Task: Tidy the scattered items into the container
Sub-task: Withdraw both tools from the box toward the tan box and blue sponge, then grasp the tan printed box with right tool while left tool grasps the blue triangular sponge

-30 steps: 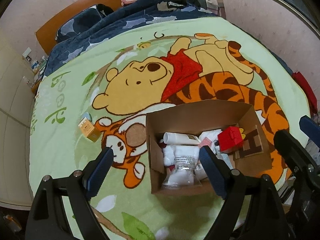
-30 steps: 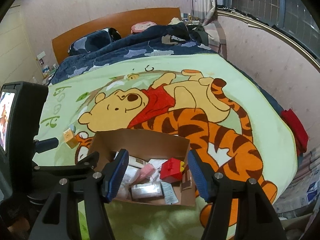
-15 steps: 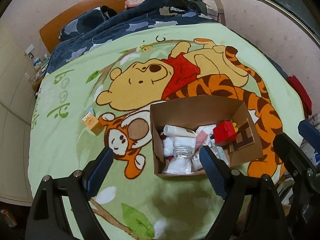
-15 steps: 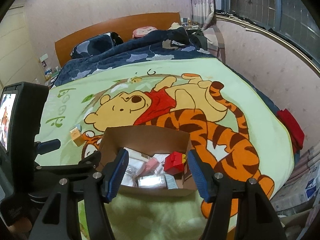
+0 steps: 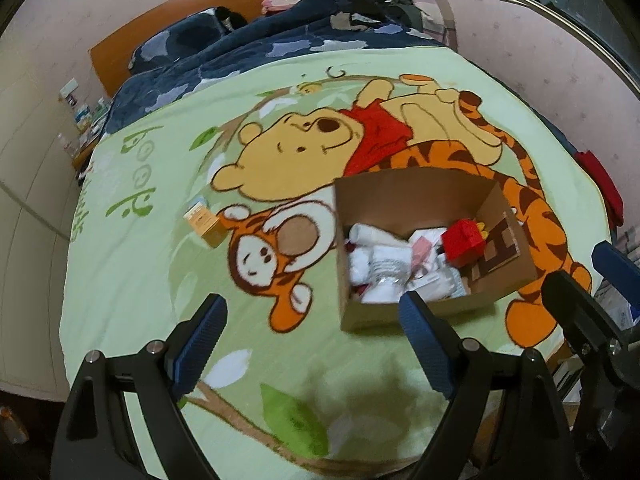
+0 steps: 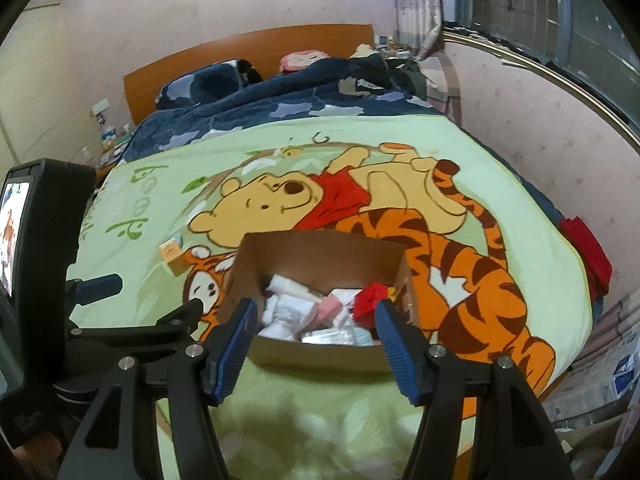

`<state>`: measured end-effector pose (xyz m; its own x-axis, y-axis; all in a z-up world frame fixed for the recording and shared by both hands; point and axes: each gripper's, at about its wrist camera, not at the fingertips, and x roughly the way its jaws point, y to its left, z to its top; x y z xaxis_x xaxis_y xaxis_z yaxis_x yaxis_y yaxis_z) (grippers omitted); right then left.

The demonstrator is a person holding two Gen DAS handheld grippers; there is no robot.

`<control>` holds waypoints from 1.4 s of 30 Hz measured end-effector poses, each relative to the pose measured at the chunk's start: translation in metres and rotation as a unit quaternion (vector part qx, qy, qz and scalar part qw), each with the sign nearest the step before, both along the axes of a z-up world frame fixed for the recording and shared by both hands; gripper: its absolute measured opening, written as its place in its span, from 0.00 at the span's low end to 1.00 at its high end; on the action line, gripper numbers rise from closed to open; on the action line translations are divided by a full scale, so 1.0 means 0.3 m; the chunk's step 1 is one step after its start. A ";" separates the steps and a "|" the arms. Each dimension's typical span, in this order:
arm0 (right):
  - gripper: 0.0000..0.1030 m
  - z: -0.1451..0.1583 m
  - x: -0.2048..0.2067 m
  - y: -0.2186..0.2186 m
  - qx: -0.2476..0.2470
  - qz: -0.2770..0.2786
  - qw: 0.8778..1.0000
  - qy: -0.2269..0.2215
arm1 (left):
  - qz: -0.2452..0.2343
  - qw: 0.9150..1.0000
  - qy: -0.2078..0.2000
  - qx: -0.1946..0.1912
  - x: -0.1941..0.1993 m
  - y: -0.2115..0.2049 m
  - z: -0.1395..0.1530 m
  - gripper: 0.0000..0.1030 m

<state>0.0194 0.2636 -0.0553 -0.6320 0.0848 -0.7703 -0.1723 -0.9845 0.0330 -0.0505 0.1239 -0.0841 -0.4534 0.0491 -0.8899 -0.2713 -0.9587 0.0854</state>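
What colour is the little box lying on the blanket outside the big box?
Orange and cream, I think. The little box shows best in the left wrist view.

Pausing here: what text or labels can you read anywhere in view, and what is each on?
"Pooh": green letters on the blanket, turned sideways.
"H": what looks like a large brown letter on the cardboard box flap.
Small orange box: print too blurred to read.
Packets in the box: print too blurred to read.

Cardboard box contents blurred; near wall partly hidden behind right claw fingers.
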 end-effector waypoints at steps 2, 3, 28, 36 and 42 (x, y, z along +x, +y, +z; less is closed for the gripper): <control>0.61 -0.008 -0.008 -0.048 -0.001 0.019 1.000 -0.005 | 0.016 1.000 -0.003 -0.001 0.009 -0.054 -0.008 0.86; 0.61 -0.014 -0.012 -0.069 -0.003 0.029 1.000 -0.007 | 0.024 1.000 -0.005 -0.002 0.011 -0.079 -0.013 0.86; 0.64 -0.386 -0.397 -0.674 -0.016 0.214 0.976 -0.033 | 0.252 0.964 -0.083 0.004 -0.078 -0.819 -0.333 0.86; 0.69 -0.671 -0.738 -0.780 -0.001 0.230 0.972 -0.056 | 0.272 0.959 -0.080 -0.002 -0.248 -0.936 -0.520 0.86; 0.74 -0.844 -0.907 -0.803 0.014 0.229 0.970 -0.085 | 0.279 0.957 -0.081 0.006 -0.337 -0.990 -0.625 0.86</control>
<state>-0.2527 0.0226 -0.3083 -0.4731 -0.1529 -0.8677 0.2822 -0.9592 0.0152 -0.1517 -0.1731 -0.2715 -0.2684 -0.1488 -0.9517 0.2739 -0.9590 0.0726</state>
